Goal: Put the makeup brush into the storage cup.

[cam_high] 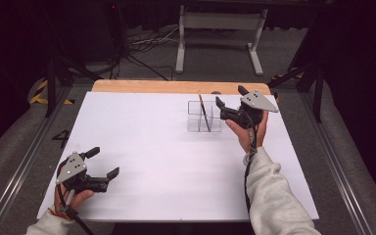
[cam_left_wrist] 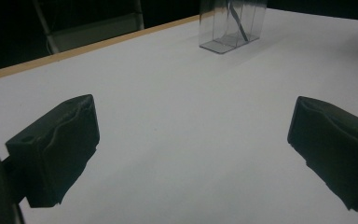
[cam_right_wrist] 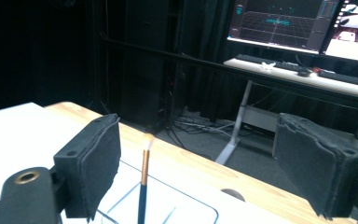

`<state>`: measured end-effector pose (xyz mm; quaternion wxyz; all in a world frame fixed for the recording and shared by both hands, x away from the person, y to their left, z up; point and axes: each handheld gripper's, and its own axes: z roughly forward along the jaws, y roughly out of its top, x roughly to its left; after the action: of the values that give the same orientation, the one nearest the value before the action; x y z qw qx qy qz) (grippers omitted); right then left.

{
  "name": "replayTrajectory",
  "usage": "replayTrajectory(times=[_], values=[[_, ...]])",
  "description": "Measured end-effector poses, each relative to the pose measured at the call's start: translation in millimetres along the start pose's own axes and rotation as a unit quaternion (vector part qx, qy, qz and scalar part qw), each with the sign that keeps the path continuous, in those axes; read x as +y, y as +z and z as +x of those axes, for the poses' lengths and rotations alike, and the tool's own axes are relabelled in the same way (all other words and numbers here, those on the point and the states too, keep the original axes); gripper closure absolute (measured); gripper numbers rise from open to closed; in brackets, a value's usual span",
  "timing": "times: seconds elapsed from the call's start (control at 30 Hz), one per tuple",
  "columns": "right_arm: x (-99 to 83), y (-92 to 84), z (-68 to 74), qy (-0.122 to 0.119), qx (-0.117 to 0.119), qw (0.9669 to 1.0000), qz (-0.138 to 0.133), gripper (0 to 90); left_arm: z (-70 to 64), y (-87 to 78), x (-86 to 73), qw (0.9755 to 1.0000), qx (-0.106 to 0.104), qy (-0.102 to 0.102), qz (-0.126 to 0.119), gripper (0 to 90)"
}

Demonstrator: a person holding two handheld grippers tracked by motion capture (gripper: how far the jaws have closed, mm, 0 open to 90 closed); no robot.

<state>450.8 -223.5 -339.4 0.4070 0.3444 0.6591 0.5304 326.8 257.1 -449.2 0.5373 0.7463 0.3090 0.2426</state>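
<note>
A clear acrylic organizer (cam_high: pixel 204 117) with compartments stands on the white table top (cam_high: pixel 166 161), right of the middle and toward the far edge. A thin brush (cam_high: pixel 203 110) with a dark handle leans upright inside it. My right gripper (cam_high: pixel 230 95) hovers just right of the organizer, open, tips pointing away from me. In the right gripper view the brush (cam_right_wrist: pixel 144 179) rises from the organizer (cam_right_wrist: pixel 177 207) between the jaws, close to the left one, untouched. My left gripper (cam_high: pixel 104 162) rests open near the front left; ahead of its jaws (cam_left_wrist: pixel 191 140) lies bare table, the organizer (cam_left_wrist: pixel 233 23) far off.
A wooden strip (cam_high: pixel 166 86) runs along the table's far edge. Beyond it stand a white frame stand (cam_high: pixel 220 34) and floor cables (cam_high: pixel 147 44). A desk with monitors (cam_right_wrist: pixel 284 23) and a keyboard is in the background. Metal rails flank the table.
</note>
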Motion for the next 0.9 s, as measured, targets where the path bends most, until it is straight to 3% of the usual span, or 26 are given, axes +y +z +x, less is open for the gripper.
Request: replayTrajectory(times=[0.27,0.9], values=[[-2.9,-10.9,-4.5,0.0,0.001,1.0,0.007,8.2,0.0,0.2,0.0,1.0,-0.001,0.001,0.002,2.8],[-9.1,-30.6,-3.6,-0.013,-0.012,0.9998,0.002,11.1,-0.8,0.7,0.1,1.0,0.001,0.005,0.004,2.8]])
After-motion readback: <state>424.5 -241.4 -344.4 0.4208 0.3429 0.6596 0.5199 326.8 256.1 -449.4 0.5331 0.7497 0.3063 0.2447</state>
